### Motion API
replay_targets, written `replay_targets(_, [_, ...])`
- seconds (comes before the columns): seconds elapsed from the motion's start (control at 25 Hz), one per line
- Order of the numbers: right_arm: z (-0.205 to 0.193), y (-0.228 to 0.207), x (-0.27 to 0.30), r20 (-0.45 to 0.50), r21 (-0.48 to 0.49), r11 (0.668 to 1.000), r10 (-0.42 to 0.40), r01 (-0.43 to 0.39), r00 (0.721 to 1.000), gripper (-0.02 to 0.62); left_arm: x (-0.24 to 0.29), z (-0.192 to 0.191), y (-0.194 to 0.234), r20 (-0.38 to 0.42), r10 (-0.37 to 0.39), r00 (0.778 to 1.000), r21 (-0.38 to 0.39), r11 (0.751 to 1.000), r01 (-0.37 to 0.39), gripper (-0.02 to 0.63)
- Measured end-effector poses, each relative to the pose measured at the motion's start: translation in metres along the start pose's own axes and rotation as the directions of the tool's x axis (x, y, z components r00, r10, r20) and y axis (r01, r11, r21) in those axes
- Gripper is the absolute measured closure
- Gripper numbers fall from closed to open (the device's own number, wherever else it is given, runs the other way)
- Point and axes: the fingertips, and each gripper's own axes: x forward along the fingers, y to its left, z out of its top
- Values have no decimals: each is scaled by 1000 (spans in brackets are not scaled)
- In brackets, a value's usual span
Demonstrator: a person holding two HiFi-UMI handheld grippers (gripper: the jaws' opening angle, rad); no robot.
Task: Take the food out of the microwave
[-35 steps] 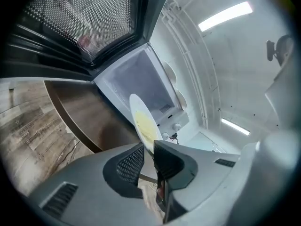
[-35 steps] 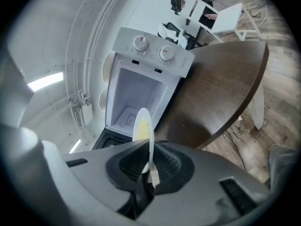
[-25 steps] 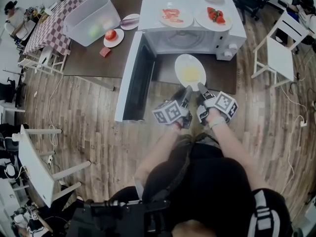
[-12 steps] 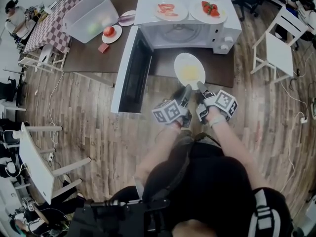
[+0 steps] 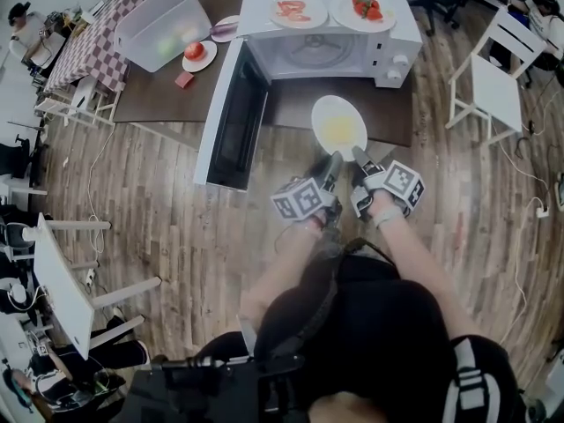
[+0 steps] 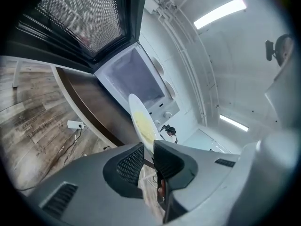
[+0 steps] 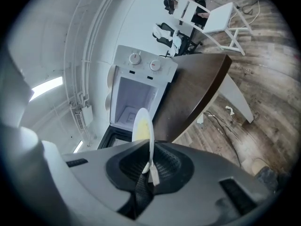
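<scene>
Dark brown table (image 5: 159, 102) bears a white microwave (image 5: 398, 44), its door (image 5: 231, 117) swung open leftward; left tool (image 5: 334, 164) and right tool (image 5: 359, 157) pinch the round white plate of yellow food (image 5: 339, 126).

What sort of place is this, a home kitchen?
Probably not: it looks like a lab or studio. The microwave sits on a table in an open room, with a white chair nearby.

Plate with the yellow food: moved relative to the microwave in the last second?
Yes. The plate has come away from the microwave, toward the person, and now overhangs the table edge.
</scene>
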Motion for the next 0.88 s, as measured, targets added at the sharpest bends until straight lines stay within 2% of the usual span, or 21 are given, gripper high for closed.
replay_targets(0.36, [-27, -3, -32, -12, 18, 1000, 0, 0, 1000, 572, -32, -26, -10, 0, 15, 1000, -19, 1000, -15, 541])
replay_targets(0.88, [-59, -7, -84, -2, 29, 1000, 7, -7, 1000, 574, -74, -65, -32, -4, 12, 1000, -3, 1000, -12, 541])
